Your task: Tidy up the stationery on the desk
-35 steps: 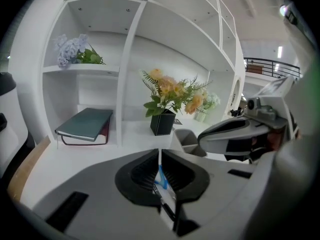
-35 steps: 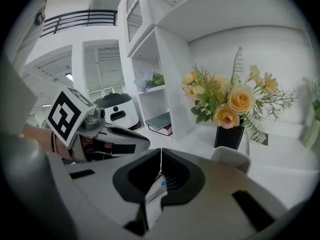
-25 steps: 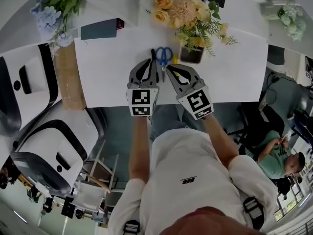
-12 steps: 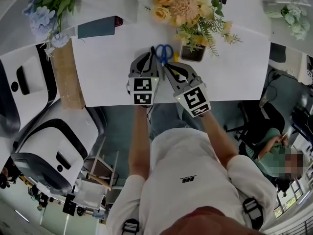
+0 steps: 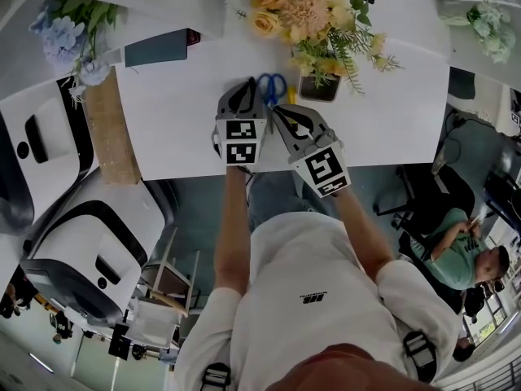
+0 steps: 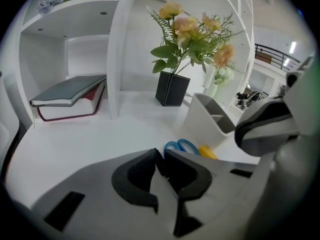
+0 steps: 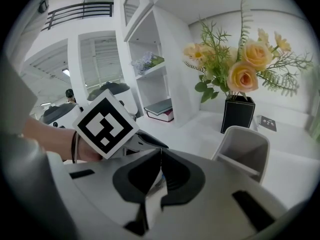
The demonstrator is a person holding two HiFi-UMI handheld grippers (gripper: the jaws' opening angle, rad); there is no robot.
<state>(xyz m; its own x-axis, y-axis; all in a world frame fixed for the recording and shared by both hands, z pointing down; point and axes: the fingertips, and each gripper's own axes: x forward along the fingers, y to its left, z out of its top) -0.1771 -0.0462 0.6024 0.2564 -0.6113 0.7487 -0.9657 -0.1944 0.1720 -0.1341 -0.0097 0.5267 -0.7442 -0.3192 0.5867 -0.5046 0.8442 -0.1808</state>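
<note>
Overhanging desk: left gripper; right gripper

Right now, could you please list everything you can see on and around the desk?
scissors: one, blue handles, on the desk ahead of the grippers
yellow item: one, beside the scissors, kind unclear
pen holder: one, white, just behind the scissors
vase: one, black, holding orange and peach flowers, back of desk
book: one, grey-green, shelf compartment at left, a red cover under it
desk: one, white
left gripper: grey, jaws together, empty
right gripper: grey, jaws together, empty
</note>
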